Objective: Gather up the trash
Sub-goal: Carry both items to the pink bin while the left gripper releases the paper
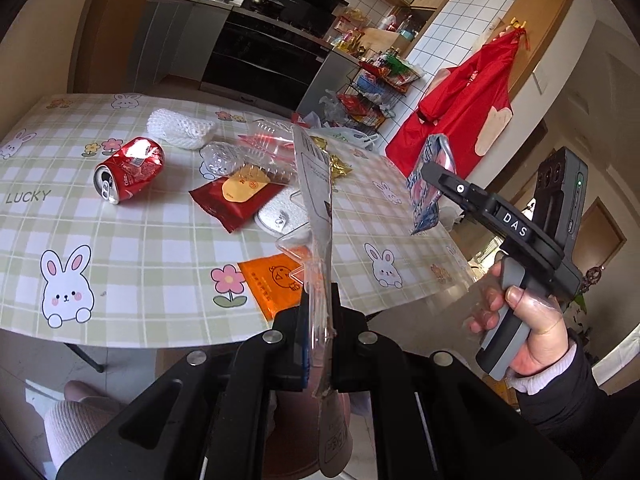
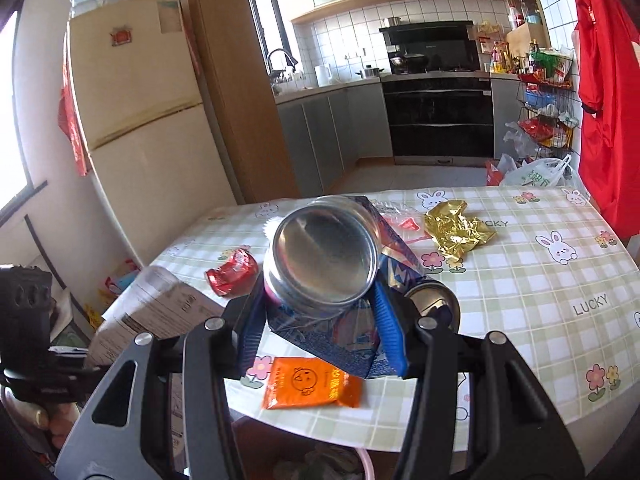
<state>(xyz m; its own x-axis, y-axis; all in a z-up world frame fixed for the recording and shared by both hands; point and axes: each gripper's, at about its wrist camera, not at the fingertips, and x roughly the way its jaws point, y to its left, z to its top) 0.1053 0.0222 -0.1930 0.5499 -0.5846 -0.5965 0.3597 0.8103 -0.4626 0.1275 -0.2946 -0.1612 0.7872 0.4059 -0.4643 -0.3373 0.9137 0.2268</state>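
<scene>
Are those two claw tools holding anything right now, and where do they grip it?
The left gripper pinches a flat clear plastic package at its lower end. The right gripper clamps a crushed blue and silver drink can across its sides.

A: Table (image 1: 168, 240) fills the left wrist view's middle; a can (image 1: 130, 169) lies on it at left, a bottle (image 1: 224, 156) right of it, a netted wad (image 1: 180, 128) behind.

B: And in front?

A: A flat packet (image 1: 274, 280) at the near edge, kitchen counter (image 1: 192, 0) along the top.
</scene>
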